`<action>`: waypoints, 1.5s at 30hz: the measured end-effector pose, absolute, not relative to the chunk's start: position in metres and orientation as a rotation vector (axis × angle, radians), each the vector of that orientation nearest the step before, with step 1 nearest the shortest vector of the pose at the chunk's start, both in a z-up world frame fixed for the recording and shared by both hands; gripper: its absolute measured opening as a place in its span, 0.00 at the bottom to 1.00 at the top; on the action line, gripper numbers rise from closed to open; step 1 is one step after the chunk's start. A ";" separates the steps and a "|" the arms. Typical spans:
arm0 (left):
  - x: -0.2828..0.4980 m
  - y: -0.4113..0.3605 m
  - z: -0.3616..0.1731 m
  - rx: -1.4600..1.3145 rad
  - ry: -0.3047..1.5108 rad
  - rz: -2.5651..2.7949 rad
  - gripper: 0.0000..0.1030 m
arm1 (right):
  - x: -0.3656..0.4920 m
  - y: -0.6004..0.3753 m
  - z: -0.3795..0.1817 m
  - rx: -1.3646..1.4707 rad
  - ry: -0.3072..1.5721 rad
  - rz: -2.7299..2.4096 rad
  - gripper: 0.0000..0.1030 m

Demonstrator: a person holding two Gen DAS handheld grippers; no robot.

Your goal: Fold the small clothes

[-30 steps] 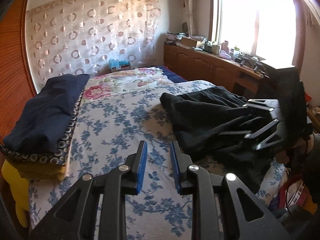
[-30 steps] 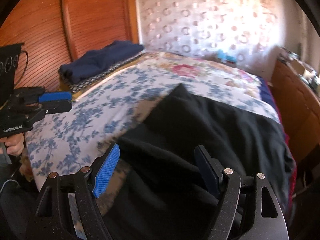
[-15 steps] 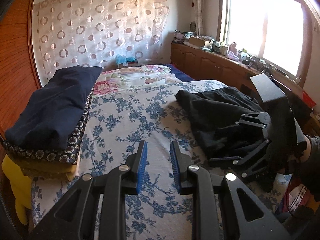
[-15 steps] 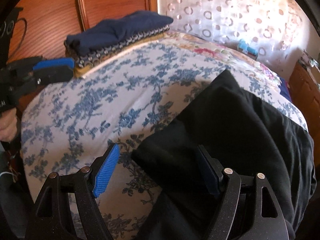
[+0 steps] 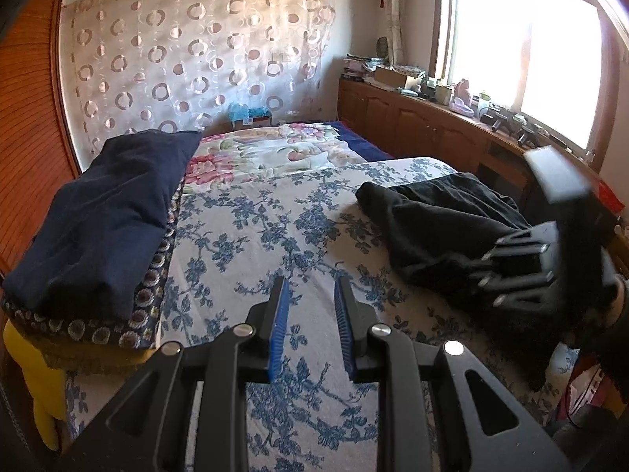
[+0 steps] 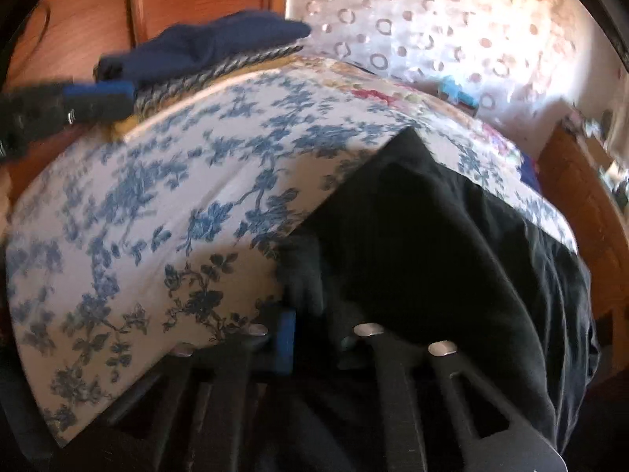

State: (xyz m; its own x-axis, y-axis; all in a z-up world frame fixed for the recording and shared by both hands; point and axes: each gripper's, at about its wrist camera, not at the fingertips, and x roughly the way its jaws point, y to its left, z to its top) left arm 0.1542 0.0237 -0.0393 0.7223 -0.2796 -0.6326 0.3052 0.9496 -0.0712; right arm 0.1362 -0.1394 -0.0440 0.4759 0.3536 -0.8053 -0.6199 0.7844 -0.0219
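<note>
- Versus half a second back: left gripper (image 5: 310, 306) unchanged, blue pads a narrow gap apart with nothing between; right gripper (image 6: 310, 314) no longer spread wide, jaws closing on the near corner of the black garment (image 6: 432, 244), a fold of cloth bunched between the pads.
- In the left view: left gripper angled down over bare floral sheet (image 5: 251, 236), touching nothing; navy pile (image 5: 102, 212) at the left edge of the bed; black garment (image 5: 440, 220) on the right side of the sheet; right gripper (image 5: 523, 271) tilted down into its near edge.
- In the right view: left gripper (image 6: 94, 96) at far left, blurred, just before the navy pile (image 6: 204, 47).
- Right pad buried in cloth, so exact contact hard to judge; garment's near and right parts cut off or lost in shadow; holding hand mostly hidden behind the right gripper.
</note>
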 end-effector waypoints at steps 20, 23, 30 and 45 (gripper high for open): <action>0.226 -0.074 -0.046 0.116 0.754 -0.493 0.22 | 0.254 -0.324 0.064 -0.123 0.767 0.379 0.05; 0.230 -0.084 -0.049 0.115 0.767 -0.503 0.22 | 0.271 -0.333 0.048 -0.134 0.816 0.350 0.05; 0.223 -0.100 -0.053 0.120 0.780 -0.520 0.22 | 0.274 -0.351 0.021 -0.165 0.860 0.225 0.41; 0.173 -0.107 -0.047 0.119 0.733 -0.511 0.22 | 0.148 -0.364 0.043 -0.108 0.768 0.269 0.42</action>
State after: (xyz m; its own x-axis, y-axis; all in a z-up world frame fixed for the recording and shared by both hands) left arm 0.1733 -0.1067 -0.0467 0.6273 -0.4034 -0.6662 0.4852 0.8715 -0.0709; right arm 0.1483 -0.3644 0.0426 0.6870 0.2005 -0.6985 -0.2792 0.9602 0.0010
